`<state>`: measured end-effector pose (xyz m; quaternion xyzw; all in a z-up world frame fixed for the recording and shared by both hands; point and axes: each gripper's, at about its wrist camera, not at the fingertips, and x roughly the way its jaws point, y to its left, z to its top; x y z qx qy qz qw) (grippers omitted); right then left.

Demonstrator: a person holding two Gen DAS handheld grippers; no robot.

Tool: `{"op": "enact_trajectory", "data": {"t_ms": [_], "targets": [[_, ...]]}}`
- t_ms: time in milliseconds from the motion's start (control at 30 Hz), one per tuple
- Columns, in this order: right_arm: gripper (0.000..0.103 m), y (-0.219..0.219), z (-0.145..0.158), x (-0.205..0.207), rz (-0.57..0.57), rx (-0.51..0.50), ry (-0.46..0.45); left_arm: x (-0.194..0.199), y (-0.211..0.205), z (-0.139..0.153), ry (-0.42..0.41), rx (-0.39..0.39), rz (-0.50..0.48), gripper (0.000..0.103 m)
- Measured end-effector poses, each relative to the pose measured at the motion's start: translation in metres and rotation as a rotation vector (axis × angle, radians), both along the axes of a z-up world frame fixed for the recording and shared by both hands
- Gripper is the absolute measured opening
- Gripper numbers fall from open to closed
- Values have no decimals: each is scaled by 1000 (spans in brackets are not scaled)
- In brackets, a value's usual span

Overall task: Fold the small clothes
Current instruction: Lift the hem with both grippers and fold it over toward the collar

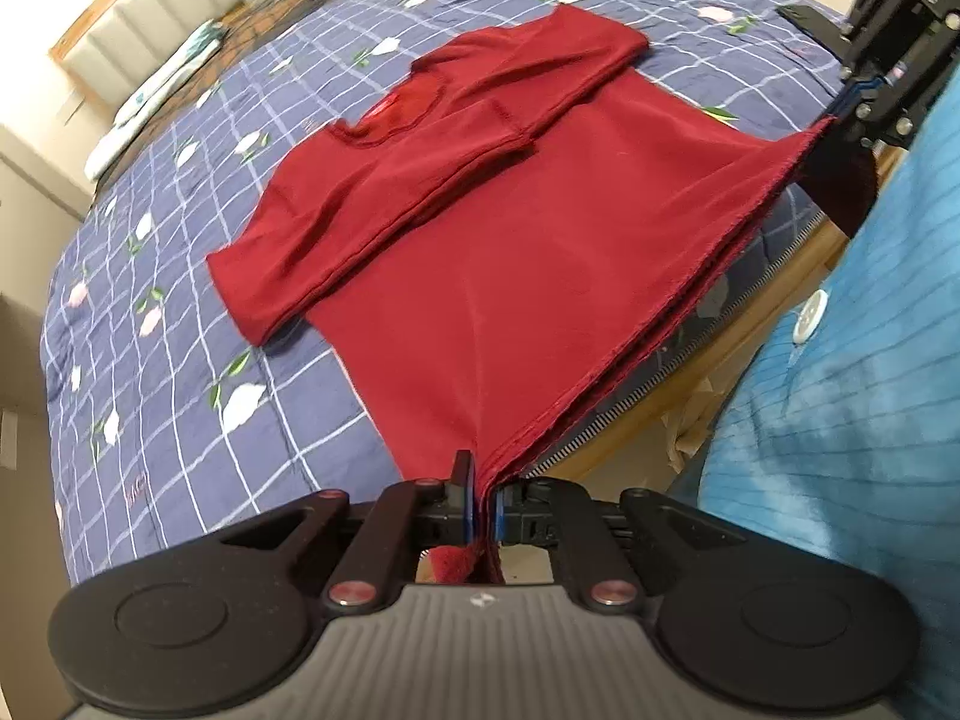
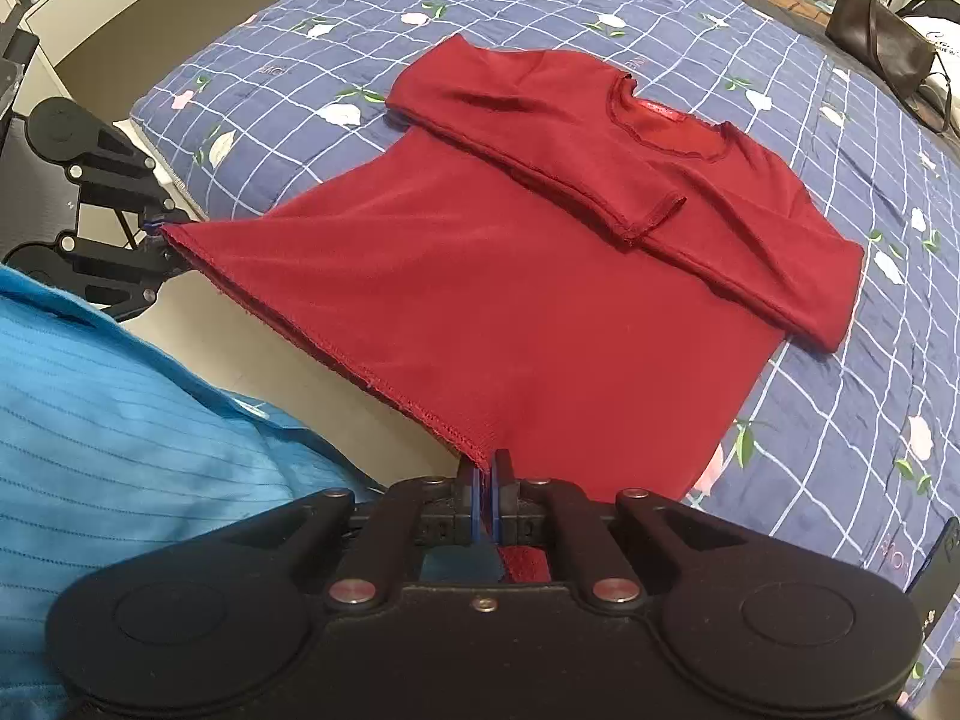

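Both tongs, left tongs (image 1: pixel 482 507) and right tongs (image 2: pixel 487 495), pinch the red shirt (image 1: pixel 540 252) hem corners; lift evenly toward the collar, upper frame.

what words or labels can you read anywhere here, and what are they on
None can be read for certain.
Pink stitched lettering on the quilt: too blurred; other patches equally unclear.
Red neck label in the shirt: no print legible.
White bag by the brown handbag: dark print, too small.

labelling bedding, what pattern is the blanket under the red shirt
Navy blanket with a white grid and pink and white flowers; clearest in the right wrist view.
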<state>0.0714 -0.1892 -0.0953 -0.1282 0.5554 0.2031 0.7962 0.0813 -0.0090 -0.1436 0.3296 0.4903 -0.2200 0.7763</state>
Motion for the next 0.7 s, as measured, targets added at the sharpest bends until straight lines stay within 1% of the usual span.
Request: {"op": "enact_trajectory", "data": {"t_ms": [133,367,467,567,700], "targets": [[2,-3,-2,5,-10,8,11,5,0,-3,29,-7,43,6],[2,-13,-9,17,-26,26,33,20,-4,-6,51,3,84,6],[2,-18,-14,31,-31,39,43,32,-5,-8,57,20,109,6],[2,-20,-13,46,-13,36,36,49,-7,-5,50,24,130,6],[2,-26,-8,72,11,24,5,79,-15,5,31,3,156,6]]}}
